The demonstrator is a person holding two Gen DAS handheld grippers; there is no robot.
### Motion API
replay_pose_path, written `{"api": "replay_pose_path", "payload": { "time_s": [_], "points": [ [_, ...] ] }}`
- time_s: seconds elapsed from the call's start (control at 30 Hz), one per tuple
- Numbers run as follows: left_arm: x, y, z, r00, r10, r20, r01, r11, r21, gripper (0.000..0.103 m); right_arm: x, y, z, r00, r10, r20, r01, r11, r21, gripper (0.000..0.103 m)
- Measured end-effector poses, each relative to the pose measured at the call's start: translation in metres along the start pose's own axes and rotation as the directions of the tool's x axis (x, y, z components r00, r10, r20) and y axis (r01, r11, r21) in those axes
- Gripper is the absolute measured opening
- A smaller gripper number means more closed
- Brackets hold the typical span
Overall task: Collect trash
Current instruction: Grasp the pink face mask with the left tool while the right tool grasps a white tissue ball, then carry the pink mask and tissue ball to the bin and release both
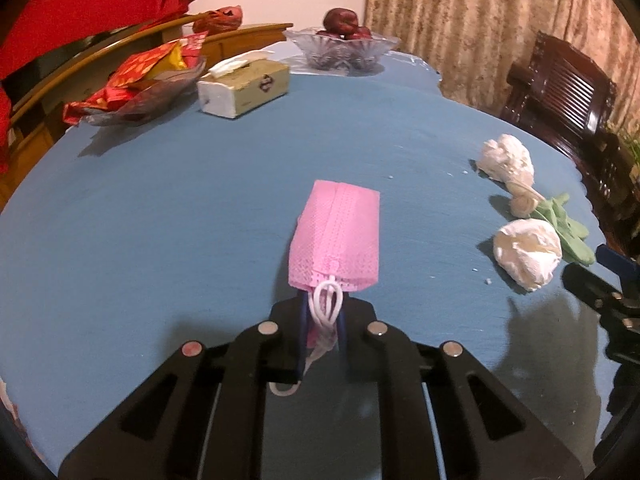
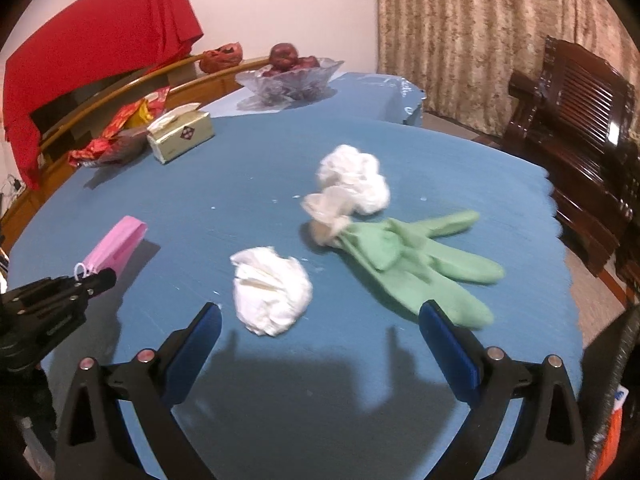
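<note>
Blue table: left gripper pinches pink mask; right gripper wide

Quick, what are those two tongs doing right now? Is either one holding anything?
Left tongs: closed on the pink face mask, pinched at its white ear loop.
Right tongs: open, holding nothing.
</note>
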State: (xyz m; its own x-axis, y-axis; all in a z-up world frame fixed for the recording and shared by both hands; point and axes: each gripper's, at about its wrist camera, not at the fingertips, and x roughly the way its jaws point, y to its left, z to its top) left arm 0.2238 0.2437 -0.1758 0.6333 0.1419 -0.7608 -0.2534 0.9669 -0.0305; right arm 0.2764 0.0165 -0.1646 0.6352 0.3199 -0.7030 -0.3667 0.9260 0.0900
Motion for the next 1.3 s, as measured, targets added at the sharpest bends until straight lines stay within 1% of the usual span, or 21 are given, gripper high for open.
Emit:
{"api": "replay_pose_path", "payload": {
  "time_s": [0.17,0.37,0.43,0.5,0.63,0.67,0.7,0.73,0.8,0.83,0.9,1.0,1.3],
  "points": [
    [-0.002,0.011,0.0,1.0,0.01,0.007,-0.009,1.0,-0.008,0.011,0.018,0.016,0.006,1.0,0.002,-0.018,-0.002,1.0,-0.017,0.097],
    [-0.004,0.018,-0.001,1.0,0.011,0.011,-0.01,1.0,-0.013,0.011,0.032,0.026,0.011,0.999,-0.008,-0.036,0.007,1.0,-0.029,0.096],
    [-0.004,0.017,-0.002,1.0,0.013,0.01,-0.013,1.0,-0.016,0.011,0.037,0.028,0.01,0.999,-0.011,-0.045,0.009,0.999,-0.036,0.094],
    [-0.004,0.019,-0.002,1.0,0.012,0.009,-0.012,1.0,-0.02,0.011,0.043,0.03,0.009,0.998,-0.009,-0.065,0.006,0.999,-0.04,0.089],
    [-0.006,0.018,-0.001,1.0,0.014,0.017,-0.013,1.0,-0.018,0.011,0.046,0.028,0.007,0.997,0.004,-0.081,-0.006,1.0,-0.024,0.082],
    [-0.007,0.018,-0.001,1.0,0.014,0.018,-0.013,1.0,-0.017,0.011,0.046,0.028,0.006,0.996,0.012,-0.086,-0.015,1.0,-0.025,0.076],
    [-0.008,0.018,-0.001,1.0,0.014,0.019,-0.013,1.0,-0.018,0.011,0.047,0.029,0.006,0.995,0.02,-0.093,-0.023,0.999,-0.027,0.068],
    [-0.008,0.017,0.0,1.0,0.014,0.02,-0.014,1.0,-0.017,0.011,0.048,0.029,0.006,0.995,0.025,-0.098,-0.028,0.999,-0.028,0.064],
    [-0.011,0.015,0.0,1.0,0.013,0.023,-0.013,1.0,-0.015,0.011,0.046,0.029,0.005,0.995,0.029,-0.098,-0.033,0.999,-0.035,0.049],
    [-0.012,0.014,0.001,1.0,0.013,0.025,-0.013,1.0,-0.013,0.011,0.044,0.027,0.005,0.994,0.042,-0.102,-0.045,0.999,-0.03,0.046],
    [-0.015,0.01,0.001,0.999,0.012,0.032,-0.012,1.0,-0.006,0.011,0.04,0.025,0.005,0.993,0.061,-0.103,-0.064,0.998,-0.022,0.044],
    [-0.02,0.006,0.002,0.999,0.007,0.039,-0.008,1.0,0.001,0.011,0.029,0.021,0.005,0.993,0.074,-0.088,-0.076,0.997,-0.019,0.044],
    [-0.045,-0.02,0.002,0.997,-0.016,0.071,0.014,1.0,0.027,0.011,-0.021,0.005,0.0,0.995,0.096,-0.031,-0.096,0.995,0.001,0.044]
  ]
}}
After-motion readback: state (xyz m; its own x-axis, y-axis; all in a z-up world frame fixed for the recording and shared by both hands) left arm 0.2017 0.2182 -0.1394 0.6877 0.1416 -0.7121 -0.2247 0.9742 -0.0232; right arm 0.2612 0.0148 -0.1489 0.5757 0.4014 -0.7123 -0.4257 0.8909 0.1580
